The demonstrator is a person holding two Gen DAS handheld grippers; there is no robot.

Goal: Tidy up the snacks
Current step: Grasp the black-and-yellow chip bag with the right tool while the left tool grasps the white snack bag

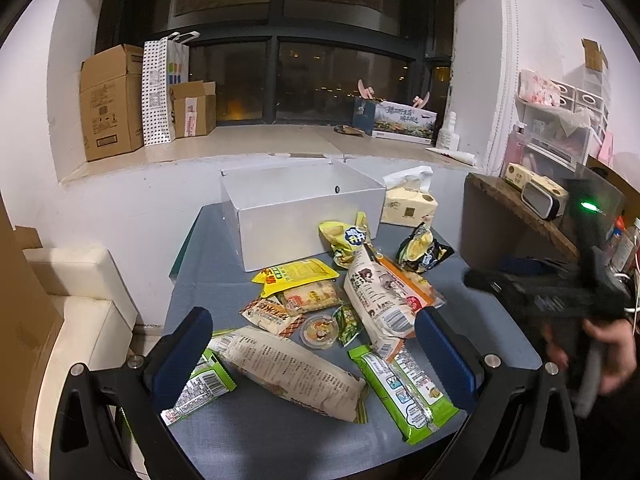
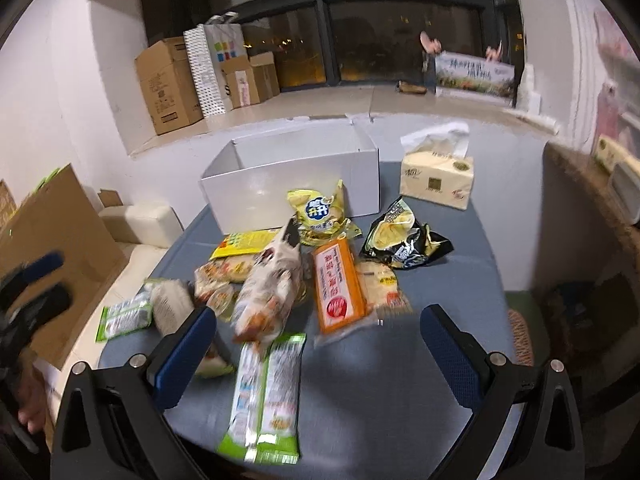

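On the grey-blue table (image 1: 248,440), snack packets are lying heaped just in front of an open white box (image 1: 296,216), with a tissue pack (image 1: 408,204) sitting at the box's right. The left gripper (image 1: 316,356) is hovering over the heap with jaws spread wide, holding nothing, above a long beige packet (image 1: 296,372). The right gripper (image 2: 320,356) is likewise gaping and carrying nothing, above a green-edged wafer packet (image 2: 268,392); that view is blurring with motion.
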